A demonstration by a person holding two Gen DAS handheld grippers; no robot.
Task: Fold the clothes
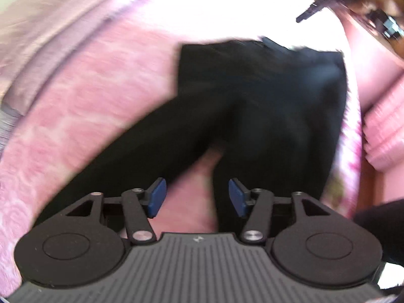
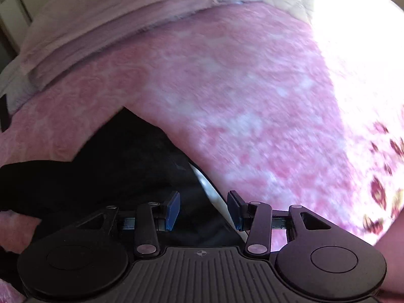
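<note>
A pair of black trousers (image 1: 257, 96) lies spread on a pink patterned bedspread (image 1: 88, 116), waistband at the far end and two legs running toward me. My left gripper (image 1: 197, 197) is open and empty, hovering over the gap between the two legs. In the right wrist view the trousers (image 2: 121, 166) fill the lower left, with a pale inner waistband edge (image 2: 209, 189) showing. My right gripper (image 2: 204, 209) is open and empty just above that waistband edge. The other gripper (image 1: 358, 7) shows blurred at the top right of the left wrist view.
The pink bedspread (image 2: 227, 88) covers the bed. A pale pink folded blanket or pillow (image 2: 106, 22) lies along the far edge. A flowered fabric (image 2: 383, 176) sits at the right. A bright sunlit patch (image 1: 227, 7) washes out the far bed.
</note>
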